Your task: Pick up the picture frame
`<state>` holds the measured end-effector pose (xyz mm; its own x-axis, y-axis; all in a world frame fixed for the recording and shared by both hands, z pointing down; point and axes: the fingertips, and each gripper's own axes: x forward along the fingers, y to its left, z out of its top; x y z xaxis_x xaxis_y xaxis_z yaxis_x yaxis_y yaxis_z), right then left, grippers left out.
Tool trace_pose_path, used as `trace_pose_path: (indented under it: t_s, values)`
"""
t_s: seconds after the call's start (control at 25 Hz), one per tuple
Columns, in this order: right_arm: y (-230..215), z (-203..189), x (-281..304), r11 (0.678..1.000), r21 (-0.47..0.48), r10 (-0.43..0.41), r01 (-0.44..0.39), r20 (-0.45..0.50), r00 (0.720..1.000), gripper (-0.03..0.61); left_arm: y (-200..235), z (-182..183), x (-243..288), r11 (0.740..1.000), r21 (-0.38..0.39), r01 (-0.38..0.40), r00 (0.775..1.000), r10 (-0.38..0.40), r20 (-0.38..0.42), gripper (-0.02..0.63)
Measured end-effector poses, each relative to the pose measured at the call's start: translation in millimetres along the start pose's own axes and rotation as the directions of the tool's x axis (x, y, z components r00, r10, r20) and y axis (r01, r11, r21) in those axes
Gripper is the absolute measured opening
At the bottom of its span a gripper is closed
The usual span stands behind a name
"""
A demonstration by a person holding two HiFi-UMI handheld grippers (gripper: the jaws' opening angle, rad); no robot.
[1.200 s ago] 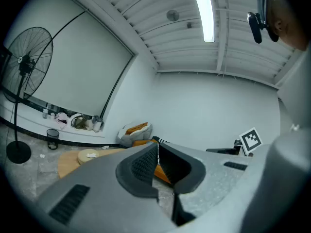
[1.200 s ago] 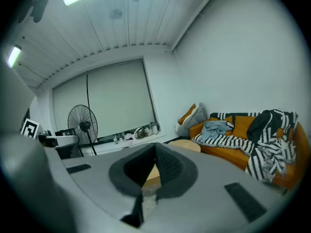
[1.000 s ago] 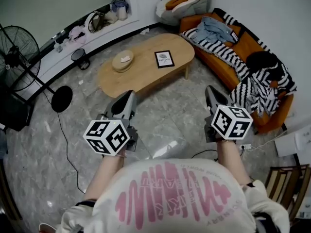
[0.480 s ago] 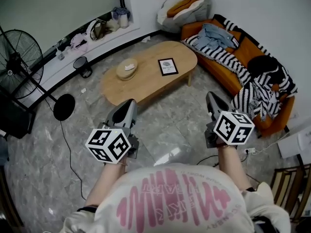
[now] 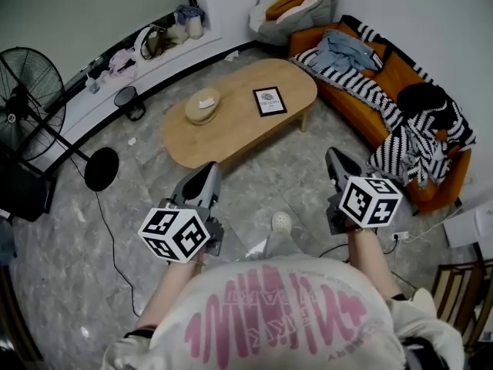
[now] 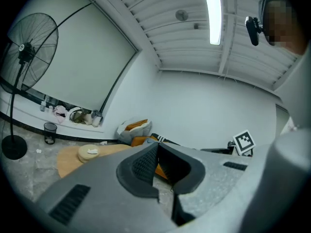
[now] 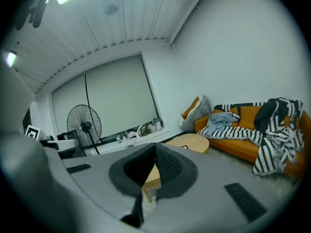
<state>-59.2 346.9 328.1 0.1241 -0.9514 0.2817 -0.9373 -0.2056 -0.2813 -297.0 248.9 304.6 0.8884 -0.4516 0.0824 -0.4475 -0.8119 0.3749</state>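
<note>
The picture frame [image 5: 269, 101] lies flat on the oval wooden table [image 5: 231, 133] in the upper centre of the head view, towards the table's right end. A round beige bowl [image 5: 202, 105] sits on the same table to the left of the frame, apart from it. The left tongs [image 5: 206, 174] appear in the lower left of centre and the right tongs [image 5: 336, 160] in the lower right of centre. Both are over the grey marbled floor [image 5: 254, 191], below the table in the frame and well apart from the picture frame. In the left gripper view, the left tongs [image 6: 156, 148] have their dark ribbed pads brought together at the tips, with nothing between them. In the right gripper view, the right tongs [image 7: 154, 148] are likewise fully closed and empty, with the table edge visible beyond the tips. An orange sofa [image 5: 389, 72] with striped blankets occupies the upper right of the head view. A standing fan [image 5: 29, 83] stands at the left edge.
</note>
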Motion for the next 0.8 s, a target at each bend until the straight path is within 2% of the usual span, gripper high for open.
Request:
trace_pose_path:
  t_s: [0.2,0.36,0.6,0.8]
  values:
    - [-24.9,13.0,58.8,0.999,0.024,0.041,-0.040,-0.014,0.999,0.005,9.4,-11.6,46.4,1.000,-0.006,0.004,0.999,-0.005,-0.051,0.003]
    - [-47.7,30.3,111.8,0.996,0.046,0.079,-0.078,-0.035,0.996,0.005,26.2,-5.3,97.5,1.000,-0.008,-0.015,0.997,0.014,-0.081,0.003]
    - [-87.6,76.1,188.0,0.995,0.024,0.097,-0.097,-0.038,0.995,0.005,67.2,31.0,169.5,0.994,-0.030,-0.103,0.995,0.103,-0.016,0.003]
    - [-122.1,94.6,243.8,0.994,0.008,0.112,-0.112,-0.066,0.991,0.005,99.7,34.5,221.4,0.982,-0.099,-0.160,0.987,0.161,0.006,0.003]
